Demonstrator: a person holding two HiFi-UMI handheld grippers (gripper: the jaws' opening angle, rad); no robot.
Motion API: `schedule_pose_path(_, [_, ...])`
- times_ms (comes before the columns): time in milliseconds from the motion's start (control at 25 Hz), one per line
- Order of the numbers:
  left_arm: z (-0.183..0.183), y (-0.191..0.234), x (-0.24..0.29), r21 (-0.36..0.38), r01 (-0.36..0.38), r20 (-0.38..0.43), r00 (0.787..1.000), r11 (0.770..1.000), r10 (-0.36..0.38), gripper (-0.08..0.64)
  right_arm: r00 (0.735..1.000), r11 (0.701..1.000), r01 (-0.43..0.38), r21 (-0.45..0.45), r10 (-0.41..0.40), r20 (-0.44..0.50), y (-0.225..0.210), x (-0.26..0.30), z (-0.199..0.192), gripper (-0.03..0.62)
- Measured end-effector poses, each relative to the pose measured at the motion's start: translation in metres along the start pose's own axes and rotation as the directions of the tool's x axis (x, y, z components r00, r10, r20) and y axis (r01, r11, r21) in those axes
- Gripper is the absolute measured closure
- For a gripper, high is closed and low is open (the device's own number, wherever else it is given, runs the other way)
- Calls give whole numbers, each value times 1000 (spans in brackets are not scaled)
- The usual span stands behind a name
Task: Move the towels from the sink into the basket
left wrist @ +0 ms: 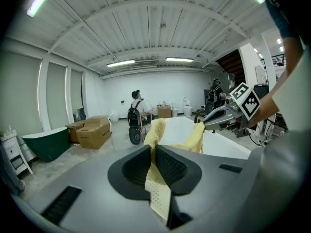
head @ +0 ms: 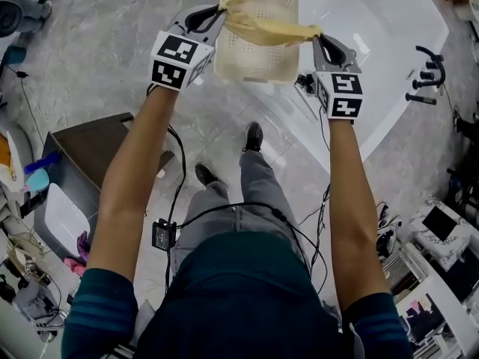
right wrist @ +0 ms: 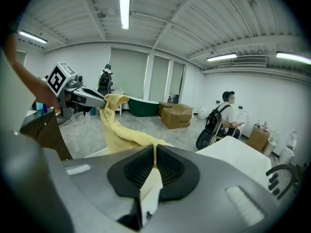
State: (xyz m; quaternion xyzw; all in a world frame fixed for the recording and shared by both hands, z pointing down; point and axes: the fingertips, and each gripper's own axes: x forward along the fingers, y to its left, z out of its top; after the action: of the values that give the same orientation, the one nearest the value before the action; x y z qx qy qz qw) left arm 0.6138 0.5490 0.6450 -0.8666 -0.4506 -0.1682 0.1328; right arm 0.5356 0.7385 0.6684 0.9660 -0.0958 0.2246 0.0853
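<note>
The left hand-held gripper [head: 217,12] and the right hand-held gripper [head: 318,37] each pinch one end of the yellow towel [head: 266,28]. It hangs stretched between them, up over the white basket [head: 254,64] with little holes. The basket sits on the grey stone floor [head: 97,66], just beside the big white sink [head: 374,28]. The room is a wide hall with a white ceiling [left wrist: 150,23], long lights [right wrist: 125,6], a green tub [left wrist: 46,144] and brown boxes [left wrist: 92,130].

Head view looks down; left tool [head: 219,10] and right tool [head: 319,37] views face each other, sharing towel [head: 266,28].
</note>
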Motion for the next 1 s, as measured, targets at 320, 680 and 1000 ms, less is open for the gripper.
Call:
schedule_pose_path(320, [-38, -5, 31, -35, -1, -44, 999, 999, 0, 523, 999, 1000, -19, 15, 19, -43, -7, 22, -41, 566])
schedule_pose_path(680, [-73, -5, 54, -67, -8, -83, 997, 998, 2, 523, 995, 999, -47, 17, 48, -89, -8, 45, -75, 565])
schedule_pose_path(1000, [-98, -5, 66, -89, -11, -124, 992, 996, 0, 523, 991, 997, -74, 28, 77, -108, 0, 63, -91, 561])
